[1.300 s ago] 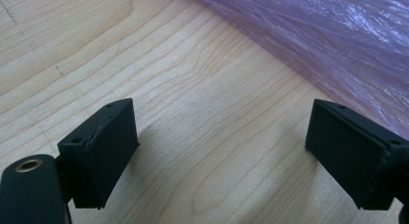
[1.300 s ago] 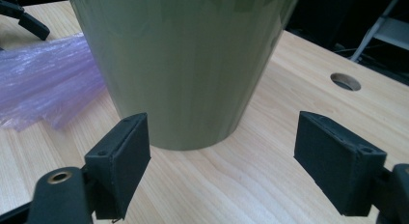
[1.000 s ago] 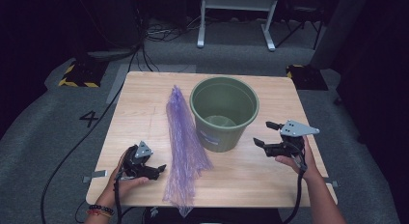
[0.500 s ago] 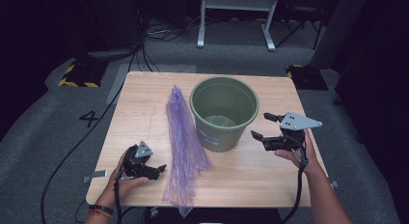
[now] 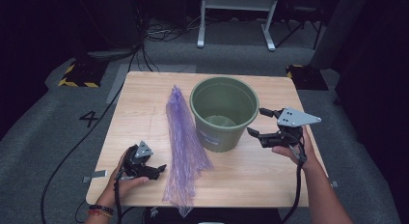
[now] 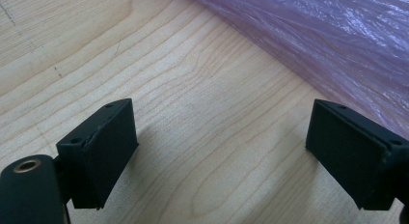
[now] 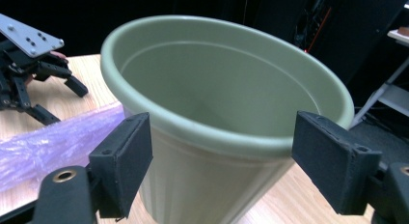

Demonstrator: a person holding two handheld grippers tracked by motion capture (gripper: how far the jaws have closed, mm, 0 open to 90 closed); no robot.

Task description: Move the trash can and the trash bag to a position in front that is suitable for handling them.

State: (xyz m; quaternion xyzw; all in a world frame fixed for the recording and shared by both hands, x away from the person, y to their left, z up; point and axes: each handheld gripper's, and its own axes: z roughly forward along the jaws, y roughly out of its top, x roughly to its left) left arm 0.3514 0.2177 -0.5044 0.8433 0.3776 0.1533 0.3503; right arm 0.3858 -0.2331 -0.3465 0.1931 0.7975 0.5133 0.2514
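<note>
round olive-green plastic bucket (image 5: 224,113) standing upright a bit right of the middle of the pale wooden table (image 5: 140,101), empty inside as far as the right gripper view goes. just left of the bucket, nearly touching its wall, a long crumpled sheet of purple see-through plastic film (image 5: 182,142), probably a bin liner, stretching from behind the bucket's far rim down to the near table edge and hanging slightly over it.

change over the last second: right gripper (image 5: 263,122) moved up and in toward the bucket, now just off its right wall at rim height, jaws spread wide and lined up either side of the rim (image 7: 212,137) in its own view. not touching yet, nothing held. left gripper (image 5: 156,170) hasn't budged, parked on the table left of the film's lower end, jaws wide apart over bare wood with the film's edge (image 6: 337,45) just beyond one pad, empty too.

reads like a bucket-first plan: steady or grab the rim, then deal with the liner. early days, nothing picked up.

room-wise: plenty of bare wood left of the film and in front of the bucket. right of the bucket is tighter, with the table edge not far behind the right hand. film overhanging the near edge could slide off if dragged that way. beyond the table just grey floor (image 5: 43,151) with cables (image 5: 72,151), no obstacles close in.
</note>
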